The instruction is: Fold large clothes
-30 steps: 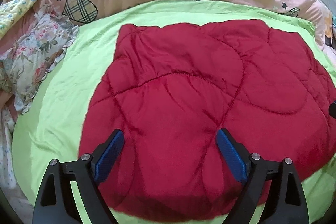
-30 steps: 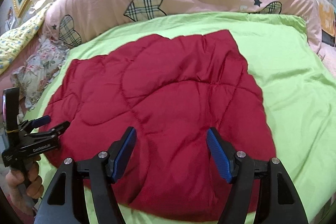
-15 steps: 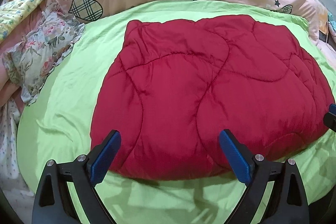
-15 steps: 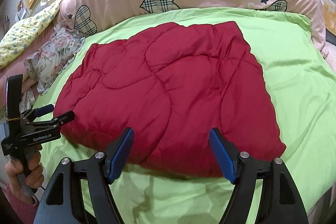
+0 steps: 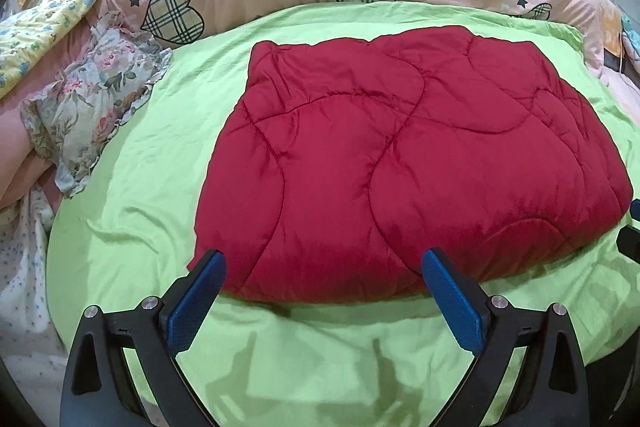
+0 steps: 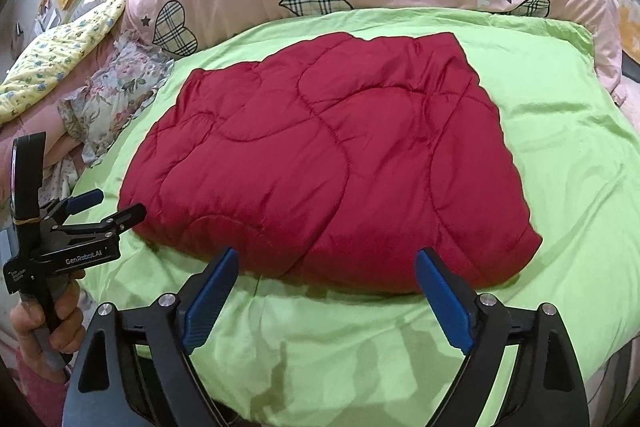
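Now both grippers, left gripper [image 5: 322,277] and right gripper [image 6: 326,273], hang wide and empty; the red quilted garment [image 5: 400,163] lies folded on the green sheet [image 5: 132,187], and 1 careless snag could undo that puffy fold.

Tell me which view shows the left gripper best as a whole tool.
The right wrist view. There the left gripper appears from the side, complete with body, handle and the hand holding it, jaws open beside the red quilted garment. The left wrist view shows only its own two blue-padded fingers from behind.
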Tool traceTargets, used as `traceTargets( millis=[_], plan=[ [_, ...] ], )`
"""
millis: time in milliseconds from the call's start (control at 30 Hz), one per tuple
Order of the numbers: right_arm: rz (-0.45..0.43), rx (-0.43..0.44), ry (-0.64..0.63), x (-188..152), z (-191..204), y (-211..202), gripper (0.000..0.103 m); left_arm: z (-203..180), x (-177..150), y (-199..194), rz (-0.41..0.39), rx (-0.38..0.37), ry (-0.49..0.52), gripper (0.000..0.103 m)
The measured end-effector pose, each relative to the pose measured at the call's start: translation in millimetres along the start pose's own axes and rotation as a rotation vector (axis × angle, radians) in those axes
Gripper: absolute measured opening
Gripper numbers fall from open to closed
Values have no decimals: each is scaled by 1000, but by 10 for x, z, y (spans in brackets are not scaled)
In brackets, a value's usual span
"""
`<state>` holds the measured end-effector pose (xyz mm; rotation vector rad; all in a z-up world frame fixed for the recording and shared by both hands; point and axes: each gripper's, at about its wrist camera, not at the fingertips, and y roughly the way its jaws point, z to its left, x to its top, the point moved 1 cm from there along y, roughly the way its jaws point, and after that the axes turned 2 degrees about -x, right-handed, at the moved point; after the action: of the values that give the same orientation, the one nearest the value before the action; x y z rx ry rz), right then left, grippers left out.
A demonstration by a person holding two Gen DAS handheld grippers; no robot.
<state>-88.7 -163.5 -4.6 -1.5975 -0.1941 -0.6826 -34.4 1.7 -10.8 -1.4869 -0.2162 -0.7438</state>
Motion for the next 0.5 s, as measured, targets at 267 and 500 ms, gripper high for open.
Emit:
traceTargets(
  millis=[267,500],
  plan=[
    [-3,-8,-62,-9,163,-164,97,-78,-29,-231,-17,39,47,102],
    [-19,-10,-94,51,250,-253,99,-29,-11,-306,-25,41,34,102]
  ],
)
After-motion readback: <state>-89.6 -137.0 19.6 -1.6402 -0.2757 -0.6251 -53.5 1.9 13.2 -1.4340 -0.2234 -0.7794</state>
